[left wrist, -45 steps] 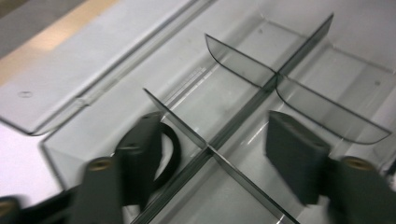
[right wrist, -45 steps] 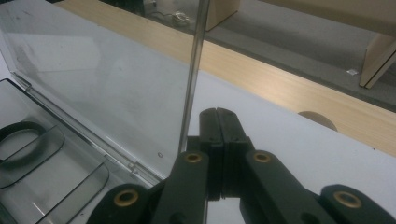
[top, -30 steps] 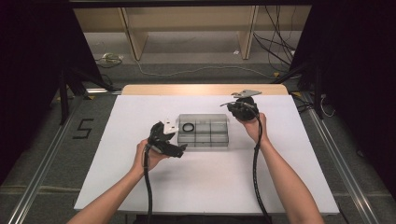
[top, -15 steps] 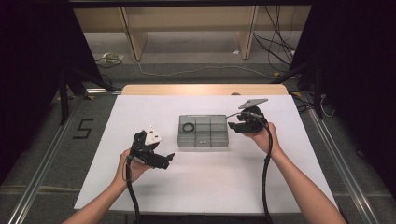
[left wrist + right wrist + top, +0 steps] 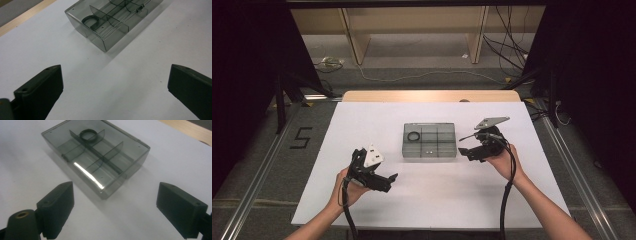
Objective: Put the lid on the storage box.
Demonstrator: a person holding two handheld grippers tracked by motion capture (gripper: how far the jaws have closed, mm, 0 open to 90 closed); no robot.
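Both grippers stand with jaws apart and nothing between them. Your left gripper (image 5: pixel 384 181) sits in the lower left of the high view, held in your left hand (image 5: pixel 347 187) above the white table (image 5: pixel 522 210), with its jaws pointing toward the right of the frame. In the left gripper view the two black jaws rise at the lower left and lower right corners, wide apart, with bare table surface between them.

Your right gripper (image 5: pixel 464 151) sits right of centre in the high view, held in your right hand (image 5: pixel 504 160), just beside the right end of the compartment box (image 5: pixel 429 141) but not touching it. Its jaws have just been opening; no object lies between them. In the right gripper view the jaws stand at the lower left and lower right, and the box (image 5: pixel 96 157) lies ahead in the upper centre of the frame.

The compartment box is a smoky transparent tray divided by partitions, resting flat at the centre of the table. A black ring (image 5: pixel 414 136) lies in its upper left compartment in the high view. Small pale items (image 5: pixel 428 149) lie in a lower middle compartment; their kind cannot be told.
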